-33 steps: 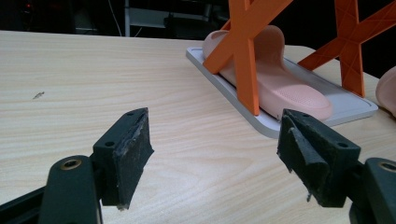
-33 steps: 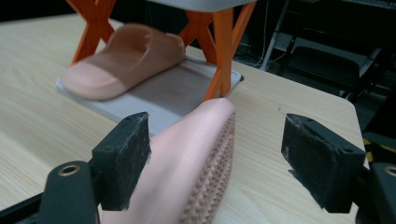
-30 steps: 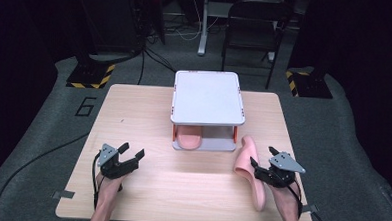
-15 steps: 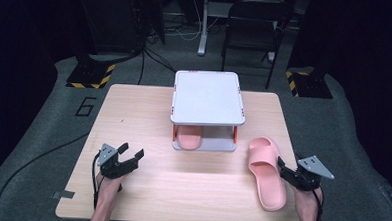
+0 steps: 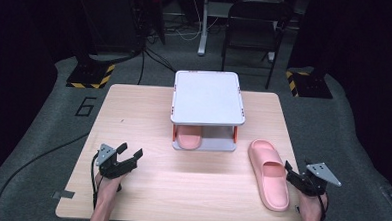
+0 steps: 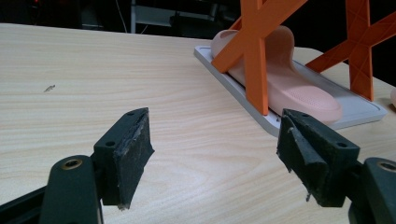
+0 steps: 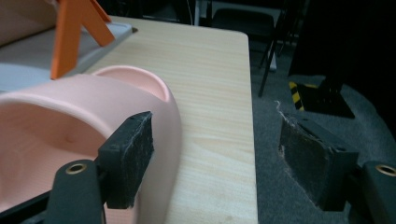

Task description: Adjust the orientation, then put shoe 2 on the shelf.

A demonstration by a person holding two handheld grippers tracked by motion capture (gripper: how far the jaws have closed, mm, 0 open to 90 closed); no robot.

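Note:
A pink slipper (image 5: 268, 172) lies flat on the wooden table (image 5: 149, 113) at the right, sole down; its strap (image 7: 70, 116) looms close in the right gripper view. My right gripper (image 5: 297, 176) stands open just right of it, holding nothing, its left pad (image 7: 128, 154) next to the slipper's edge. A second pink slipper (image 5: 188, 136) rests on the lower tray of a small rack (image 5: 207, 97) with a white top and orange legs (image 6: 254, 51). My left gripper (image 5: 128, 156) is open above the table's left front, empty, with the rack's slipper (image 6: 289, 79) ahead of it.
A black chair (image 5: 253, 23) and a desk leg stand beyond the table's far edge. Yellow-and-black striped bases (image 5: 90, 75) sit on the grey floor at both far corners. A cable (image 5: 37, 156) runs across the floor at left. The table edge drops off right of my right gripper.
The right gripper held the slipper tilted up a second ago; the slipper now lies flat on the table and the gripper has let go, opened and drawn back to the right. The left gripper stayed put.

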